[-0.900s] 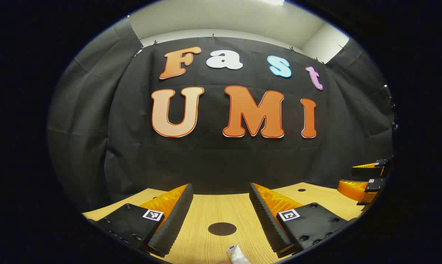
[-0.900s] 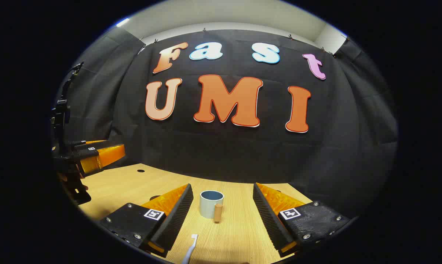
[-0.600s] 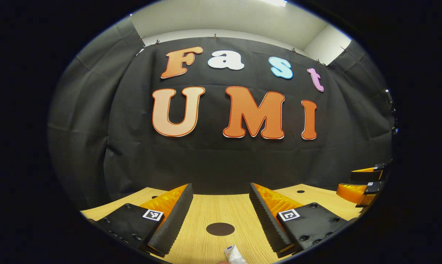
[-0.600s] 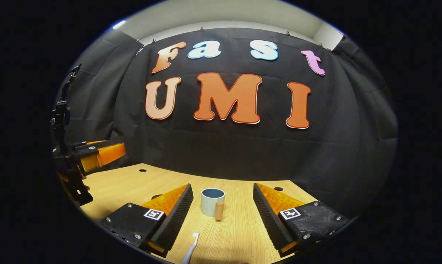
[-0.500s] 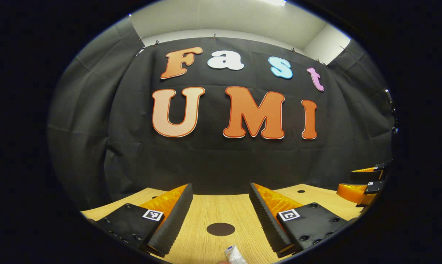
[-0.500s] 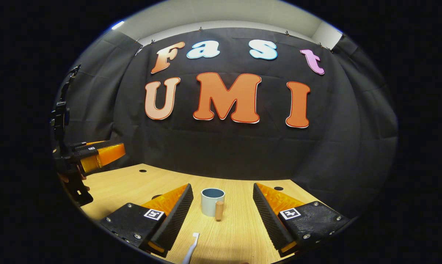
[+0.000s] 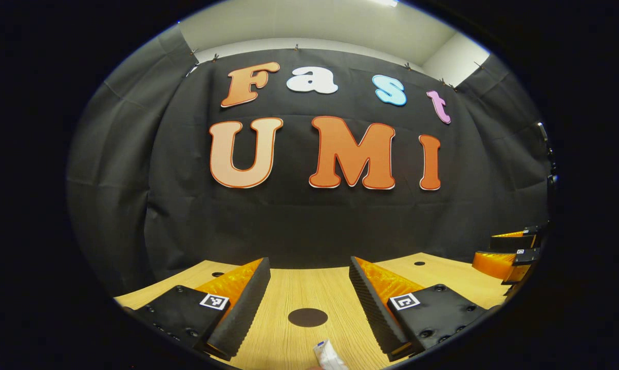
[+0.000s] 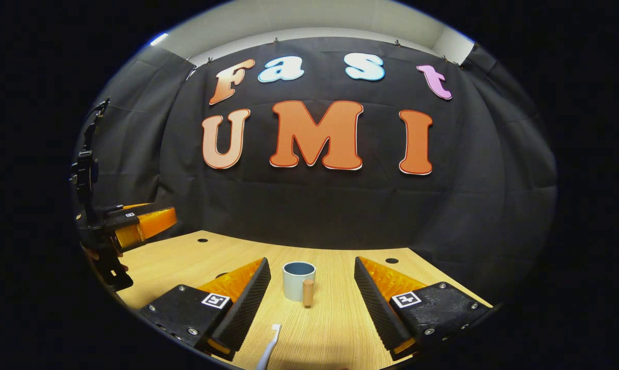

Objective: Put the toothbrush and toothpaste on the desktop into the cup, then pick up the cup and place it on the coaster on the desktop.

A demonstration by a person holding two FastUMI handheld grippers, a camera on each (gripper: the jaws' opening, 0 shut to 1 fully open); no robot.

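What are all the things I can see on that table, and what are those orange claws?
Cup: one, pale blue-grey with a wooden handle, upright on the desktop ahead of the right gripper.
Toothbrush: one, white, lying near the right gripper.
Toothpaste: one, white tube, lying near the left gripper.
Coaster: one, dark round, flat ahead of the left gripper.
Desktop: one, light wood.
Left gripper: orange and black, open.
Right gripper: orange and black, open.

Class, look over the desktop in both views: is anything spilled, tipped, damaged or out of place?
Nothing stands out. The cup stands upright on the desktop, the toothbrush and toothpaste lie flat, and the coaster lies bare.
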